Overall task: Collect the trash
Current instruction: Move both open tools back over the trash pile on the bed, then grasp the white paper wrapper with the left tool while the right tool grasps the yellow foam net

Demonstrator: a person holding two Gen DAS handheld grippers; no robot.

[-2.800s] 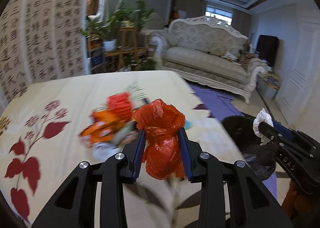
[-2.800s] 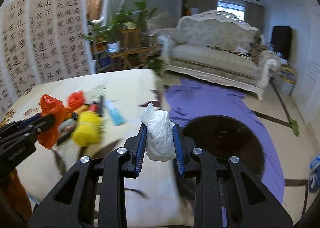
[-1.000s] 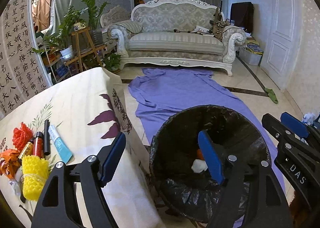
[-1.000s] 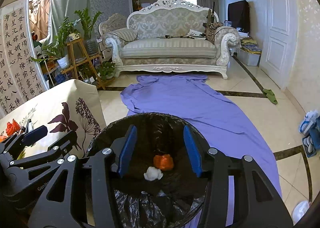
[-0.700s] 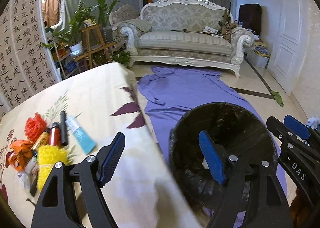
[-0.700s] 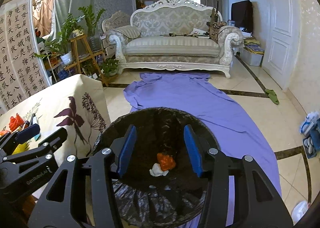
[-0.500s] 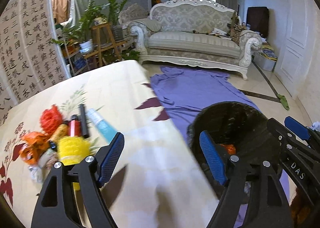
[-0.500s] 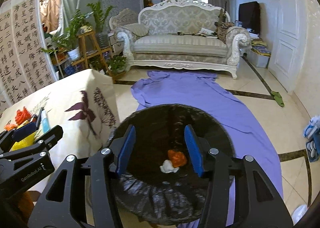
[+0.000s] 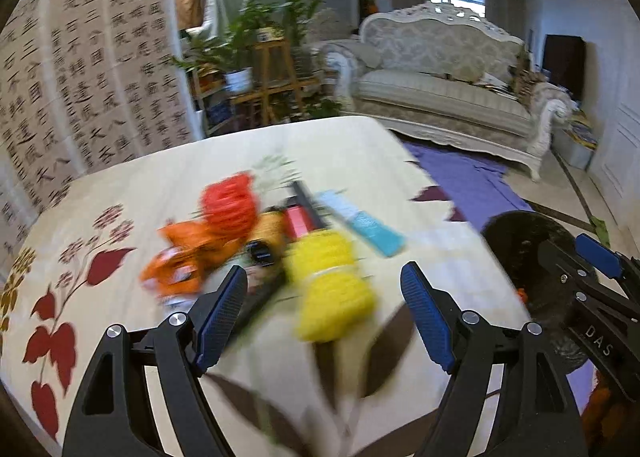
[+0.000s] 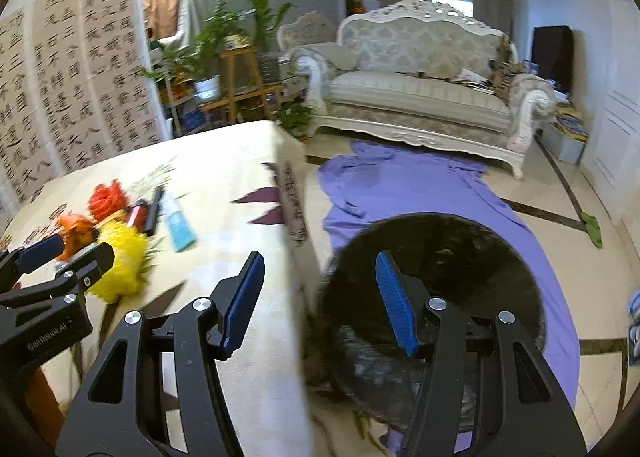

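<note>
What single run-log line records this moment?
left gripper: open, over yellow foam net | right gripper: open, empty | trash bin: beside table

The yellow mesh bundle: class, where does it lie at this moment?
In the left wrist view the yellow mesh bundle lies on the floral tablecloth, at the near end of the trash pile, right of the orange wrapper and below the blue tube.
</note>
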